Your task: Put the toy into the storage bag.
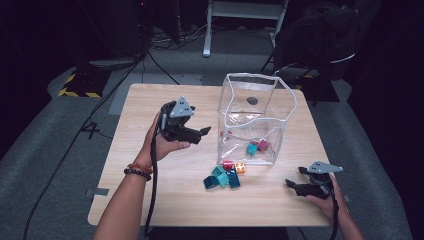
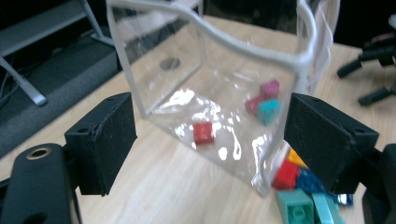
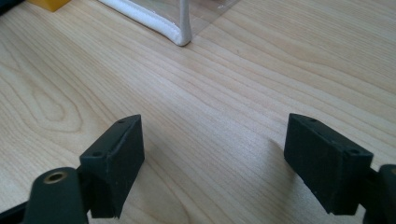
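Black claws (image 1: pixel 201 134), grey triangular top plates, black trailing cables; beaded bracelets (image 1: pixel 138 171) on left wrist.

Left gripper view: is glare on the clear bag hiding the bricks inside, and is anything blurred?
Left gripper view: bright glare patches on the clear bag, yet the red brick inside reads; loose bricks slightly soft. High view: dark surroundings, table evenly lit. Right gripper view: sharp.

A pale wooden surface (image 1: pixel 165 200) stands on grey carpet (image 1: pixel 45 165), black cables (image 1: pixel 90 125) trailing past yellow-black hazard tape (image 1: pixel 75 92); a dark bag (image 1: pixel 320 37) sits behind.
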The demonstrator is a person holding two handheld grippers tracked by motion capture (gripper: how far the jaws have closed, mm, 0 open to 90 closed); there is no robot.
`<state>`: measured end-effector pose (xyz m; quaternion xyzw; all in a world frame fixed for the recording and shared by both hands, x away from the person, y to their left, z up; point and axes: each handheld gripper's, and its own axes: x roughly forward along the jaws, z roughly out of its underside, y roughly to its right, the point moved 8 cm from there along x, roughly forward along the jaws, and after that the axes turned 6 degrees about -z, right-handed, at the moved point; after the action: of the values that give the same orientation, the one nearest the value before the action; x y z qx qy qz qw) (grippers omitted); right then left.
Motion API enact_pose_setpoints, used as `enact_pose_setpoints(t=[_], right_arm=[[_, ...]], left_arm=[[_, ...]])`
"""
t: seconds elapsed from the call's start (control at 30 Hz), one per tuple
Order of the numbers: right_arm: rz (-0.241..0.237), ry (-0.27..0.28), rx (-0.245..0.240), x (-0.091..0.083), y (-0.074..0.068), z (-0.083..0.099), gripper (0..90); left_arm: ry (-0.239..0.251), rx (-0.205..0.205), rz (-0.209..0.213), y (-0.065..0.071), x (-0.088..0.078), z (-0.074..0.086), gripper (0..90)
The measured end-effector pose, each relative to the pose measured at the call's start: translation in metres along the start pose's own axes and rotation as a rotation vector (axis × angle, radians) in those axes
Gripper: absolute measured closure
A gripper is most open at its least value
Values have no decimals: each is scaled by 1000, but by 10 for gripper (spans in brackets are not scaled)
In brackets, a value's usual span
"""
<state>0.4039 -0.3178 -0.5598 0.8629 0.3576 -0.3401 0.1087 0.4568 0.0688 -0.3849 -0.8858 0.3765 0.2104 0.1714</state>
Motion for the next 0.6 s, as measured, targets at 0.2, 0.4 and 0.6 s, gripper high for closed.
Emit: enact_pose_setpoints(t=[0.2,0.4,0.6], right_arm=[[0,0,1,0,0,0,204],[0,0,1,0,0,0,204],[1,0,1,0,0,0,204]], left_arm=[[-21,-9,37,11,1,30,167],[-60,1,58,26,7,58,166],[-111,27,91,48,16,85,168]])
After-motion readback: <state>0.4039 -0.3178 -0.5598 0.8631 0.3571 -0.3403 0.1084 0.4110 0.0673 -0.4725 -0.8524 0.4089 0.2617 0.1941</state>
